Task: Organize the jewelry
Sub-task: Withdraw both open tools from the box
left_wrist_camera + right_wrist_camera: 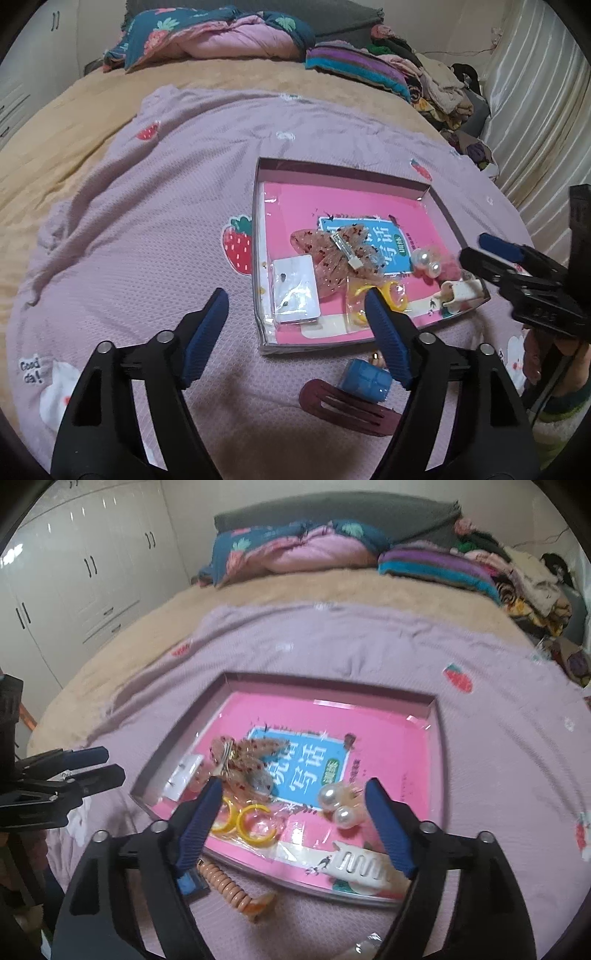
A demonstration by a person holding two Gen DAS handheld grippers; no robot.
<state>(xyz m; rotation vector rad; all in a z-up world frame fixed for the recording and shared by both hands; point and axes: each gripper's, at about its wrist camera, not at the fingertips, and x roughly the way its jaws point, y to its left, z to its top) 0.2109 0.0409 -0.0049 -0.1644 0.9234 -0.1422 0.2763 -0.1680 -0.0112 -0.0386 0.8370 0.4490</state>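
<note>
A shallow box (343, 170) (325, 685) with a pink printed floor lies on the lilac strawberry blanket. Inside it are a pink spotted bow clip (332, 254) (251, 760), a white earring card (295, 290), yellow hoop earrings (255, 825) (393, 297), pearl earrings (338, 803) (426, 260) and a white claw clip (364, 866) (463, 291). My left gripper (297, 301) stands open above the box's near left corner, nothing in it. My right gripper (295, 788) hangs open over the hoops and pearls, holding nothing.
On the blanket in front of the box lie a blue block (365, 380), a dark red snap clip (351, 413) and an orange coil hair tie (225, 884). Folded bedding (207, 33) and clothes (439, 88) sit at the bed's far end. White wardrobes (74, 576) stand left.
</note>
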